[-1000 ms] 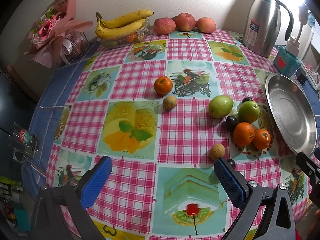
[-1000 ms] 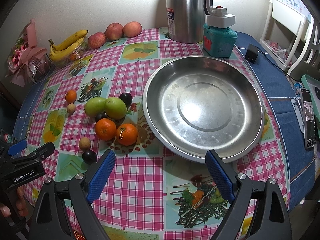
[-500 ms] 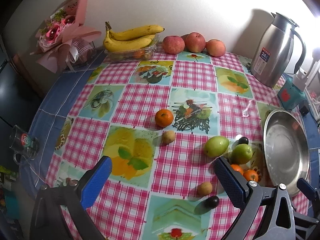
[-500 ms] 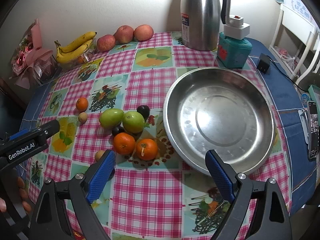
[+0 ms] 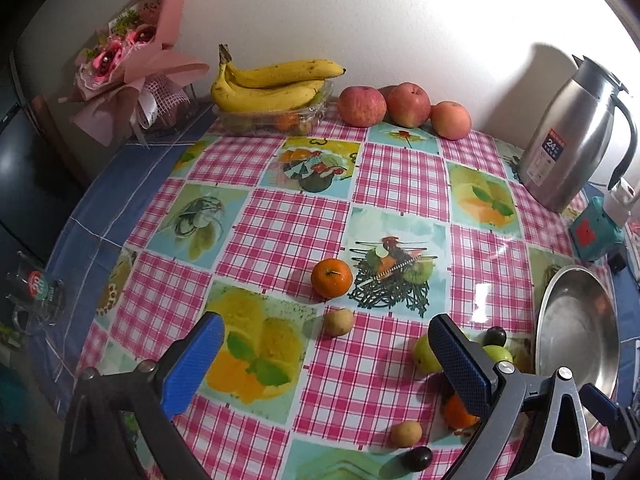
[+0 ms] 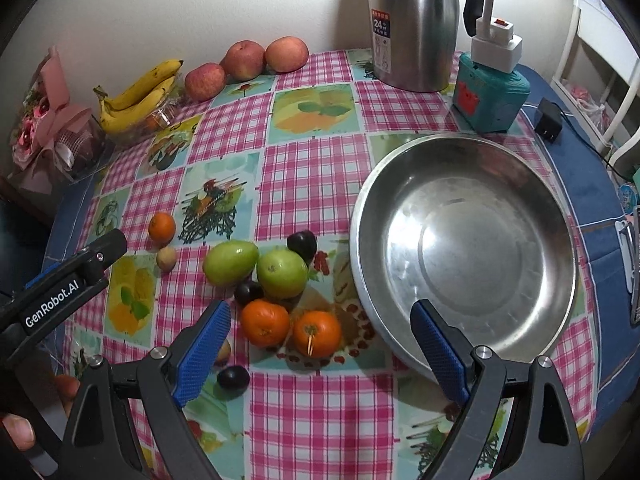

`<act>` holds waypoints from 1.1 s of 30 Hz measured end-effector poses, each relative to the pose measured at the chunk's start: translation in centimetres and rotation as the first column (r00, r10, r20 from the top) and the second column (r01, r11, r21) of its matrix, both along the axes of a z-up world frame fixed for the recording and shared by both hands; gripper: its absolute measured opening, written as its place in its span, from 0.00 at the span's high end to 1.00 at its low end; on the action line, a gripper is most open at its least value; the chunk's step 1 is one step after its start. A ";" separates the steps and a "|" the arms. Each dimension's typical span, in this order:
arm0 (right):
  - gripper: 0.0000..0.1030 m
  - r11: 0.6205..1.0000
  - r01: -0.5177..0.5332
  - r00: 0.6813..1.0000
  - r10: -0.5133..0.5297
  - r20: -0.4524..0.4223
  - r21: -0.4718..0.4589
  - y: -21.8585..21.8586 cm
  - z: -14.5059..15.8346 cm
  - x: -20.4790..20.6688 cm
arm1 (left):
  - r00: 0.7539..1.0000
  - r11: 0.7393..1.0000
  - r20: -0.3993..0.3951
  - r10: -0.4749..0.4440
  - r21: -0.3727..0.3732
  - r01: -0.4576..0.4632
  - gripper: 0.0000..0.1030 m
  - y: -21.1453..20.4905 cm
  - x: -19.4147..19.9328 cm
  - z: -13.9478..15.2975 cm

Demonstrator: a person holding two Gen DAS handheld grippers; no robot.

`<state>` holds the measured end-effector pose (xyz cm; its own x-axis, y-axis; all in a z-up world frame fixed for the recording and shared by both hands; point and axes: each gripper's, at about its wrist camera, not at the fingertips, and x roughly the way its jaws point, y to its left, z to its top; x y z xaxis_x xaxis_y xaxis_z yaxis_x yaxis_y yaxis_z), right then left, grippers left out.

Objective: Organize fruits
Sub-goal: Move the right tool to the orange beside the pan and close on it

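2 grippers hang over the bench (image 6: 320, 420), fingers spread wide, holding nothing: right gripper (image 6: 320, 356), left gripper (image 5: 324, 360). "GenRobot.AI" reads on the left gripper at the right view's left edge. Mid-frame, 2 oranges (image 6: 265, 322) and 2 green fruits (image 6: 282, 274) lie beside the steel pan (image 6: 560, 216). Upper right, the flask (image 6: 414, 24) reads "24". Only the left view shows a glass (image 5: 36, 292).
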<state>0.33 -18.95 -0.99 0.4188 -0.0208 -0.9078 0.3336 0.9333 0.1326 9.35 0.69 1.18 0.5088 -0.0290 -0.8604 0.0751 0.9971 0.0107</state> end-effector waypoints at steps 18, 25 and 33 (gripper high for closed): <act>0.35 0.998 -0.059 0.997 0.060 -0.038 0.007 0.9 -2.9 0.4 | 0.981 0.996 -0.187 -0.059 -0.074 0.045 0.02 0.0 -1.8 -4.4; 0.48 0.998 -0.053 0.997 0.055 -0.053 0.030 0.6 -3.6 0.2 | 0.965 0.992 -0.245 -0.097 -0.096 0.075 0.11 -1.2 -3.1 -5.6; 0.60 0.997 -0.052 0.995 0.057 -0.082 0.061 0.2 -4.6 0.2 | 0.947 0.986 -0.284 -0.151 -0.109 0.124 0.20 -2.2 -4.9 -6.1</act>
